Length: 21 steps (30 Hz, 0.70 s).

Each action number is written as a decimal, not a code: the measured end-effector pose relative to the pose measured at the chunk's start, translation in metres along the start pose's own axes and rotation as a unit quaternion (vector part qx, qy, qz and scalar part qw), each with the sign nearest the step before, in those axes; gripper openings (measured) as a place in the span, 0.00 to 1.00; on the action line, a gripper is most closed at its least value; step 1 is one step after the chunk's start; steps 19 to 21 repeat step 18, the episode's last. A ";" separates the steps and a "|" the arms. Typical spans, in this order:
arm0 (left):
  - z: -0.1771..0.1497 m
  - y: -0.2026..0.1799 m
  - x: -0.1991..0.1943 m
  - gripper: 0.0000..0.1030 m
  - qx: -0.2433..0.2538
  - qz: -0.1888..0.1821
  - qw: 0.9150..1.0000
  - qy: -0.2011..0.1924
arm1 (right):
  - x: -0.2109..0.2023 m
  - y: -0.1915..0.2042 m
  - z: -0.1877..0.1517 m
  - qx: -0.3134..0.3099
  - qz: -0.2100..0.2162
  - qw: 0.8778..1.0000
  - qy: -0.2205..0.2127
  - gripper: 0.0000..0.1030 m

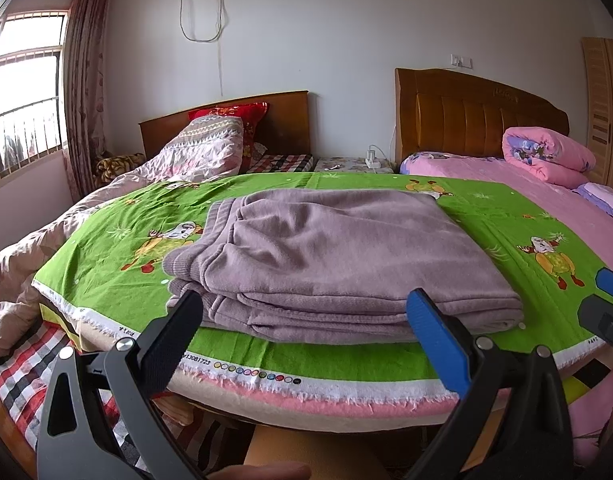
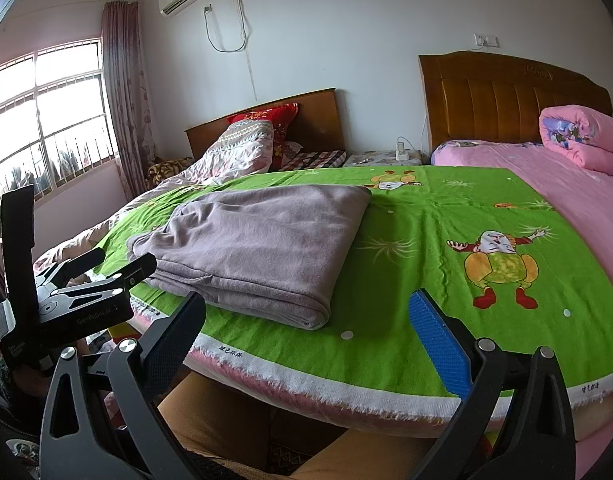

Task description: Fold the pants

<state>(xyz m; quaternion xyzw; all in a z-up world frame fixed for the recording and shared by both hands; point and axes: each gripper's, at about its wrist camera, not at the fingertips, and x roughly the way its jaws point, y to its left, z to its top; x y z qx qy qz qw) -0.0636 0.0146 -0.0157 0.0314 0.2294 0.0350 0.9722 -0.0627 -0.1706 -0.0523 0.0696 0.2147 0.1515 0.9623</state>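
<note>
Mauve knit pants [image 1: 338,264] lie folded into a thick rectangular stack on the green cartoon-print cloth [image 1: 118,216]. The ribbed waistband sits at the stack's left end. My left gripper [image 1: 306,312] stands open just in front of the stack's near edge, with nothing between its black and blue pads. In the right wrist view the same pants [image 2: 258,248] lie to the left on the cloth [image 2: 426,248]. My right gripper [image 2: 306,316] is open and empty, right of the stack's near corner. The left gripper's body [image 2: 82,296] shows at that view's left edge.
The cloth covers a raised surface with a frayed pink-and-white front edge [image 1: 306,392]. A bed with a rumpled quilt [image 1: 194,152] is behind on the left, and a pink bed with a rolled pink quilt [image 1: 546,152] on the right. A person's legs [image 2: 234,420] are below the edge.
</note>
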 end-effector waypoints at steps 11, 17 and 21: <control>-0.002 0.001 0.003 0.99 -0.003 0.001 1.000 0.010 | 0.000 0.001 0.000 0.001 0.000 1.000 0.001 0.95; -0.004 0.000 0.007 0.99 0.002 -0.004 1.000 0.019 | 0.000 0.002 -0.001 0.002 0.000 1.000 0.001 0.95; -0.004 0.000 0.007 0.99 0.002 -0.004 1.000 0.020 | 0.000 0.002 -0.001 0.002 0.001 1.000 0.001 0.95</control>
